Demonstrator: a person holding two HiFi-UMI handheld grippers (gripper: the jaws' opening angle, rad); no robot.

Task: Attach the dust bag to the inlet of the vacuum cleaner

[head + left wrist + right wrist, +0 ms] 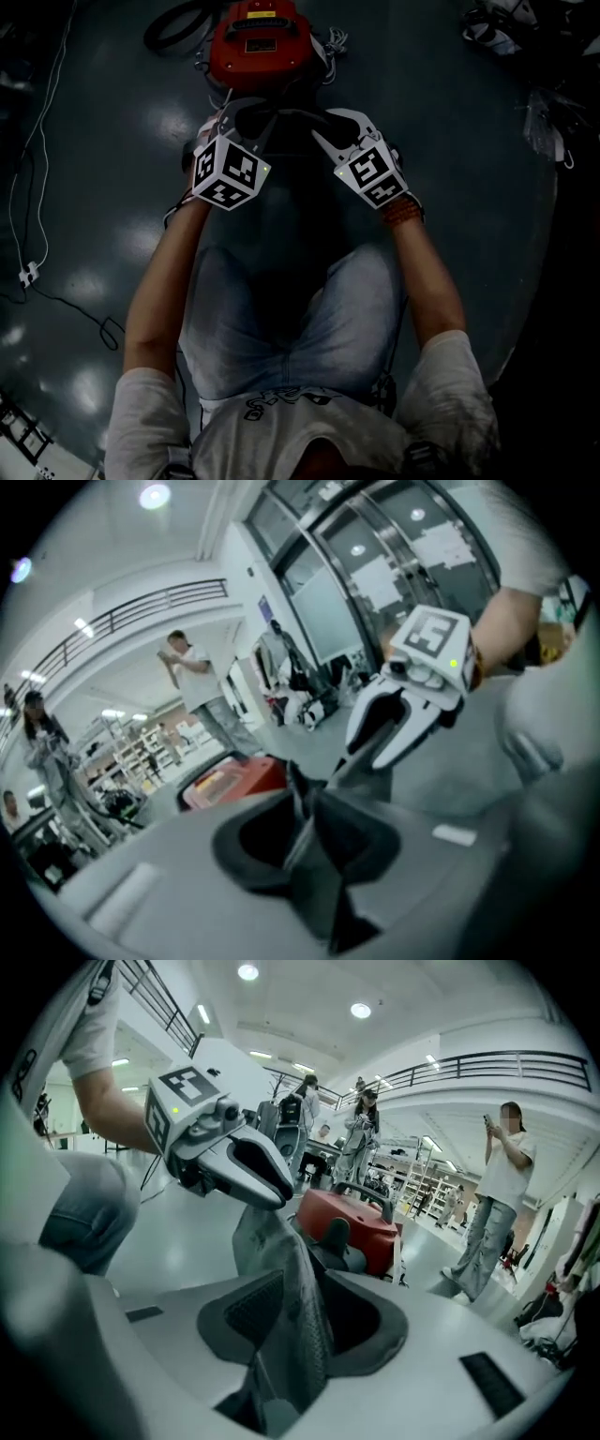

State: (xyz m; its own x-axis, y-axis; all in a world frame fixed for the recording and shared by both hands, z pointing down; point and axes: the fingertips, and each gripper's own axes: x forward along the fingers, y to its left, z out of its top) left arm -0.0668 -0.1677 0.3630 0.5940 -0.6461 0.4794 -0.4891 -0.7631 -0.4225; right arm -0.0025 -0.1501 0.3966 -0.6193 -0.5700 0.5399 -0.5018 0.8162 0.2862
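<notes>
Since the grey dust bag probably must be fitted spread out, the left gripper and the right gripper share it, left jaws slightly apart, right jaws wider, both loose around a fold. Beyond, at 12 o'clock, the red vacuum cleaner waits. No label is readable.

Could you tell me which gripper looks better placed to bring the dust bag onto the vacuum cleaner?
Probably left. The left gripper sits almost in line with the red vacuum cleaner, its jaws narrower around the dust bag; the right gripper is off to the side, jaws apart.
</notes>
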